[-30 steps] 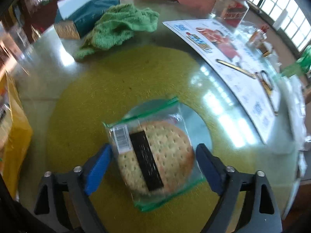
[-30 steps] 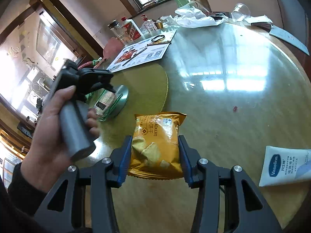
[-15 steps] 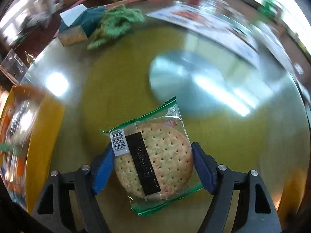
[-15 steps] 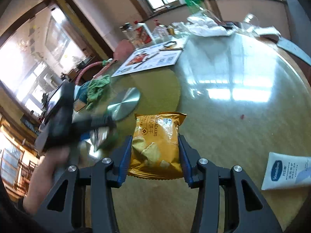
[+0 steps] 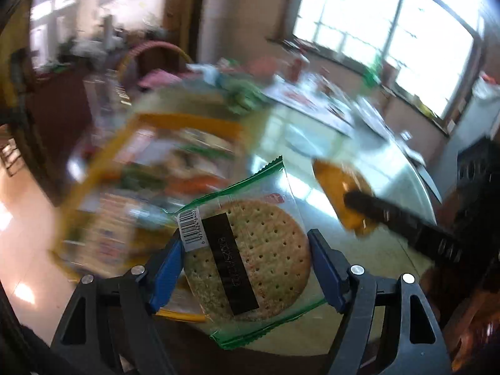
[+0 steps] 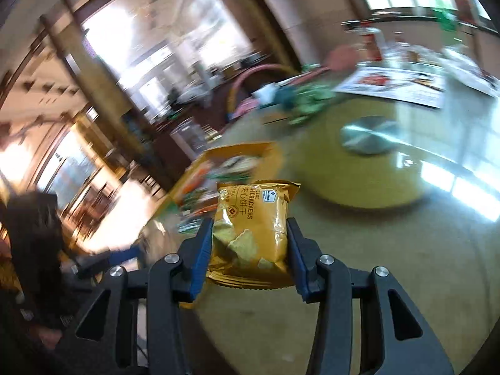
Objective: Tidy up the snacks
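Note:
My left gripper [image 5: 245, 257] is shut on a clear, green-edged packet holding a round cracker [image 5: 247, 259], lifted off the table. My right gripper [image 6: 250, 243] is shut on a yellow cheese-cracker bag [image 6: 251, 231], also held in the air. A yellow box [image 5: 134, 193] with several snack packets in it lies blurred just left of and behind the cracker packet; it also shows in the right wrist view [image 6: 218, 168], beyond the yellow bag. The right gripper with its yellow bag [image 5: 347, 206] shows at right in the left wrist view.
A round glass-topped table [image 6: 422, 250] carries a yellow-green mat [image 6: 343, 168] with a metal disc [image 6: 368, 134], a green cloth [image 6: 309, 100] and a printed sheet [image 6: 393, 86]. The table edge and floor lie at left. The frames are motion-blurred.
Both grippers have swung left with their snacks, away from the mat and disc toward the yellow box. The left gripper closed on the cracker packet and lifted it off the disc.

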Tool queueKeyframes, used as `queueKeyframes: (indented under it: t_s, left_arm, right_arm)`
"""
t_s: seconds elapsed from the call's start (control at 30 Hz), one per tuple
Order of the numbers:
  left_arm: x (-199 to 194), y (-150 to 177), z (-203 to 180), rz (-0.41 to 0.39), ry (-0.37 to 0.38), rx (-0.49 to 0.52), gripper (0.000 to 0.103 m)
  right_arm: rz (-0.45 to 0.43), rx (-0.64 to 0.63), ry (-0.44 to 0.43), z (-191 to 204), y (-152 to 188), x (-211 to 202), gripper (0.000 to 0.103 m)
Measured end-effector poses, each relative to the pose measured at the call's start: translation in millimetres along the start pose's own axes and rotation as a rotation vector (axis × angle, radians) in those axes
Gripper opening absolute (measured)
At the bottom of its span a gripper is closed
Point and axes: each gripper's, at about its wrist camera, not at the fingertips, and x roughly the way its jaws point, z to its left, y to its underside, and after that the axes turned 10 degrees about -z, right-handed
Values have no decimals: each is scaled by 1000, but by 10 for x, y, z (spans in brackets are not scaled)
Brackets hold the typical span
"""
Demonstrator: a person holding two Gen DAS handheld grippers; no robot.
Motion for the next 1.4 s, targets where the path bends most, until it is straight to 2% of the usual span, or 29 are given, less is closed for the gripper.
queueKeyframes:
  t_s: [0.13, 0.27, 0.4, 0.63, 0.83, 0.93, 1.03, 1.1, 1.13, 1.2, 1.23, 1.33, 1.4]
  left_arm:
    - [44, -107, 633, -25, -59, -63, 76]
    - [240, -145, 1109, -8, -64, -121, 76]
    - [370, -155, 1342, 13, -48, -121, 76]
    - [649, -97, 1464, 77, 7, -76, 76]
    - [814, -79, 1392, 113, 26, 6, 78]
    - [860, -7, 1340, 141, -6, 43, 78]
    - [620, 25, 1262, 35, -41, 80, 80]
    - [443, 71, 1230, -74, -49, 80, 90]
    - [420, 99, 1227, -107, -68, 77, 90]
    - [462, 132, 1172, -83, -151, 123, 90]
    - [455, 139, 1128, -64, -167, 161, 90]
    - [330, 132, 1109, -105, -163, 151, 91]
    - [315, 134, 1136, -70, -154, 106, 91]
  right_arm:
    - [93, -60, -17, 487, 79, 537, 47]
    - [171, -121, -17, 831, 150, 1005, 47]
    - [203, -161, 25, 985, 107, 1389, 47]
    - [238, -166, 99, 1011, 83, 1777, 47]
    - [215, -176, 126, 1034, 109, 1843, 49]
    - [186, -155, 133, 1025, 100, 1825, 53]
    - [155, -134, 106, 1039, 83, 1725, 68]
    - [119, -143, 97, 1075, 71, 1618, 77]
    - [96, -148, 95, 1094, 63, 1543, 81]
    - [75, -140, 95, 1104, 47, 1448, 82]
    - [73, -134, 89, 1106, 49, 1419, 82]
    - [68, -124, 77, 1111, 83, 1295, 82]
    - [65, -116, 85, 1097, 113, 1224, 82]
